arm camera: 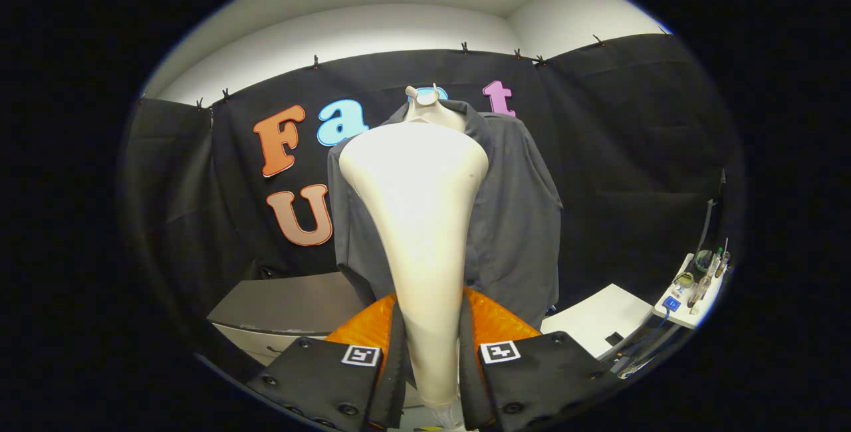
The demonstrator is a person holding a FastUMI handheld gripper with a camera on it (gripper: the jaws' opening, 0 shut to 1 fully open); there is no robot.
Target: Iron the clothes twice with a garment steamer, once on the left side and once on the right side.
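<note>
A cream garment steamer (417, 193) stands upright between my fingers. Its narrow handle runs down between them and its wide head flares out above them. My gripper (431, 316) is shut on the handle, with both fingers pressing its sides. Just beyond the steamer's head hangs a dark grey shirt (518, 219), facing me against the black cloth wall. Its collar sits around a pale hanger top (425, 101). The steamer's head covers the middle and left of the shirt's front. The shirt's right half and a strip of its left edge (342, 232) show on either side.
A grey cabinet top (286, 302) lies low to the left of the shirt. A white tabletop (602, 319) lies low to the right. Farther right, a small white shelf (695, 286) carries several little bottles and a cable.
</note>
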